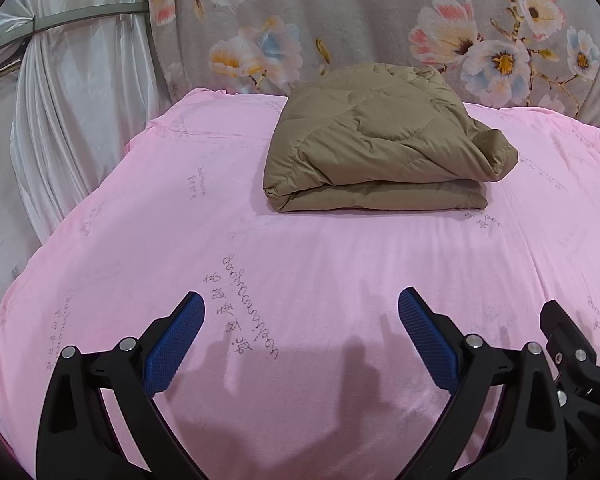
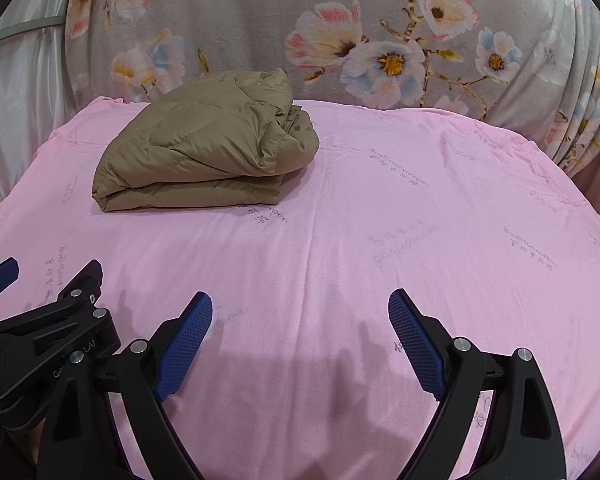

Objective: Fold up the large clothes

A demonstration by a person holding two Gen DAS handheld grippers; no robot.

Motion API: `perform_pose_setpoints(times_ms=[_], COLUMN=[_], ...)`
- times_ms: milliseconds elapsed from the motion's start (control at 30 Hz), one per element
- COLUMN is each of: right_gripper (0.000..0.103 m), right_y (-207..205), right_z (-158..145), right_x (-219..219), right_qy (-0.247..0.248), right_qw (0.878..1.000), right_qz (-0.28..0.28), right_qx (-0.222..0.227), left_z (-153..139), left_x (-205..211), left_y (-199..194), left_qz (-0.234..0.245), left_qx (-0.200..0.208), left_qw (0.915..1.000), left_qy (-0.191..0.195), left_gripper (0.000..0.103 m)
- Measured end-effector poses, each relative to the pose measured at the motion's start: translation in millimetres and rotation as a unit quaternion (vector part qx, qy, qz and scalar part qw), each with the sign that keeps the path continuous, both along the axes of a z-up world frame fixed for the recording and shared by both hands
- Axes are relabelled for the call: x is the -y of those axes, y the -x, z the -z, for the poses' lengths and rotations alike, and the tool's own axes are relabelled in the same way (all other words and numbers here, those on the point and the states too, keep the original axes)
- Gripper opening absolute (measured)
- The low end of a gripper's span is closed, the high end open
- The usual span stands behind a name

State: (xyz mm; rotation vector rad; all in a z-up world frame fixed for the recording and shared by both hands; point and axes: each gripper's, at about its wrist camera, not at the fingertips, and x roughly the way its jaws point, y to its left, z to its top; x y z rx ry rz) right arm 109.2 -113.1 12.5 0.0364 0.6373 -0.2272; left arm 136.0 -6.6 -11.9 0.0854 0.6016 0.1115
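Toward the far left of the pink sheet (image 2: 340,220), a tan padded jacket (image 1: 380,140) is lying folded into a thick bundle. Both the left gripper (image 1: 300,340) and right gripper (image 2: 300,340) are hovering wide apart, holding nothing. It is likely soft, light and slippery (puffy too), so pinching a seamed edge seems best. Floral fabric (image 2: 260,20) is hanging behind; nothing is blocking the way.

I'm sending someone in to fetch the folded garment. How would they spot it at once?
Start from the pink sheet covering the bed, and look to its far edge under the grey floral fabric. There lies the tan quilted jacket, folded into a puffy bundle. It is the only thing lying on the sheet, plain among prints.
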Motion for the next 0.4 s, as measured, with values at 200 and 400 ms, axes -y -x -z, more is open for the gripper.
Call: perform_pose_setpoints(times_ms=[200,400], right_gripper=[0.087,0.087], right_y=[0.1,0.1], right_z=[0.1,0.2], right_x=[-0.4,-0.6], right_qy=[0.001,0.000], right_qw=[1.000,1.000], right_qz=[0.000,0.001], right_qx=[0.000,0.000], left_z=[0.5,0.7], left_x=[0.3,0.3], left_y=[-0.2,0.5], left_qz=[0.002,0.002], left_qx=[0.000,0.000], left_qw=[1.0000,1.0000], left_qy=[0.000,0.002], left_gripper=[0.093,0.093])
